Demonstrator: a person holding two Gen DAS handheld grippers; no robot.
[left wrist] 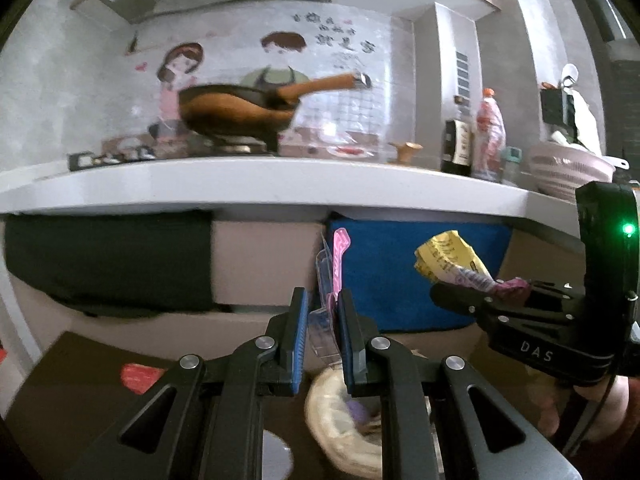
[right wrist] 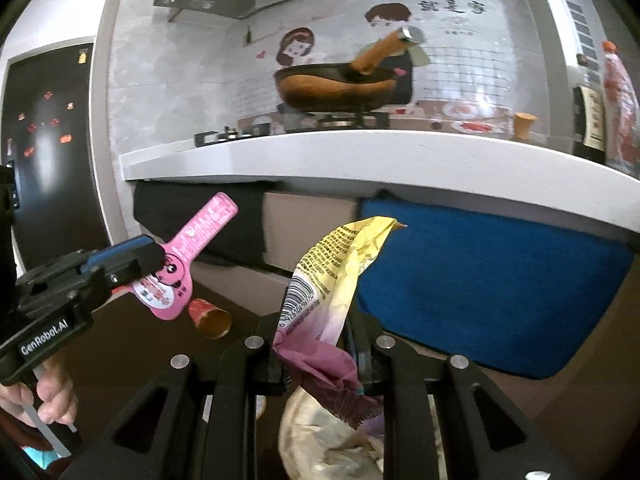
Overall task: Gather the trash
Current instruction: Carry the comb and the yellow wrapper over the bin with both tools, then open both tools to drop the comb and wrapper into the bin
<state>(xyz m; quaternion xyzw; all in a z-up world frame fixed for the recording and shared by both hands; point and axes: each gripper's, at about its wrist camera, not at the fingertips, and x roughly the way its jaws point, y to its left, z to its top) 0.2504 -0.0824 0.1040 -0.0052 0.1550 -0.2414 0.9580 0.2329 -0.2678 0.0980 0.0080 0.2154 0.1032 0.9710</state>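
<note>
My left gripper (left wrist: 323,312) is shut on a pink card in clear blister packaging (left wrist: 335,264); the right wrist view shows the same pink packaging (right wrist: 188,256) from the side, pinched in the left gripper (right wrist: 154,256). My right gripper (right wrist: 320,354) is shut on a crumpled yellow and purple snack wrapper (right wrist: 332,280), which stands up between its fingers. That wrapper (left wrist: 452,258) and the right gripper (left wrist: 508,286) also appear at the right of the left wrist view. Below both grippers sits a pale round bin or bag opening (left wrist: 340,420) (right wrist: 332,436) with scraps inside.
A white kitchen counter (left wrist: 280,184) carries a wok (left wrist: 236,108), bottles (left wrist: 456,144) and a pink colander (left wrist: 568,172). Dark and blue cloths (right wrist: 492,280) hang under its edge. A red-and-gold paper cup (right wrist: 210,316) lies on the dark brown surface (left wrist: 80,380). A black fridge (right wrist: 44,140) stands at left.
</note>
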